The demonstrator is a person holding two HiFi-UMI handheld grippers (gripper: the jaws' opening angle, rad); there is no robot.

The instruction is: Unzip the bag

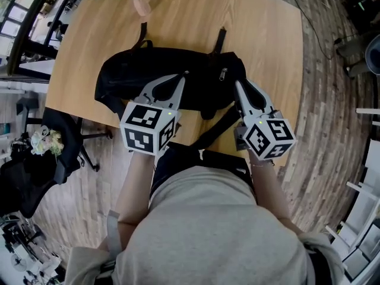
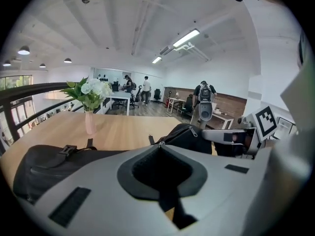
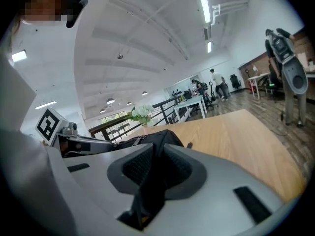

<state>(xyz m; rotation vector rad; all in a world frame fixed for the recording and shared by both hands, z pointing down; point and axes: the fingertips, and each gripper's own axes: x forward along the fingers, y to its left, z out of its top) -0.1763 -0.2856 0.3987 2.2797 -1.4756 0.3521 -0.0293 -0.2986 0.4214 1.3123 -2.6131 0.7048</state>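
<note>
Head view, contents: black bag (image 1: 136,76) lying flat across the middle of a wooden table (image 1: 178,16), strap ends pointing to 12 o'clock; vase of flowers (image 1: 140,2) at the table's 12 o'clock edge, apart from the bag; left gripper (image 1: 179,81) reaching in from 6 o'clock onto the bag's top seam, jaws fully together, pinching a small metal zip pull (image 2: 159,144) at their tips; right gripper (image 1: 238,88) at the bag's 4 o'clock end, jaws partly apart, clamped on a fold of the bag's black cloth; office chair (image 1: 65,141) at 8 o'clock, beside the table
</note>
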